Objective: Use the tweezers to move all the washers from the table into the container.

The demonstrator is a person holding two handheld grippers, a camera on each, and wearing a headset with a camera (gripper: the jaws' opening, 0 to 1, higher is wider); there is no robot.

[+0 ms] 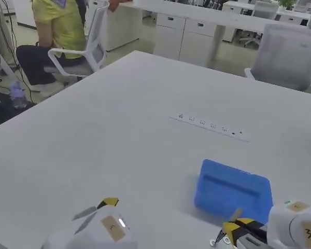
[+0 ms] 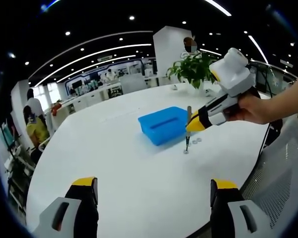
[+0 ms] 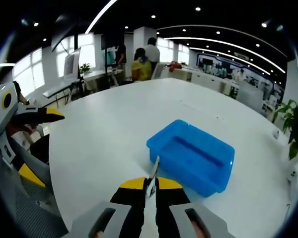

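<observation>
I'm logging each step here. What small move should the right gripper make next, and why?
Probably pinch the washer at the tip of the tweezers, then lift it to the blue container beside it: the right gripper holds them point-down on that washer.

The container (image 1: 233,189) is plain bright blue on a plain white desk (image 1: 119,129). Both the left hand-held gripper (image 2: 154,186) and right hand-held gripper (image 3: 150,184) are pale grey with yellow-and-black jaw tips. The tweezers (image 3: 153,173) are silver-grey.
</observation>
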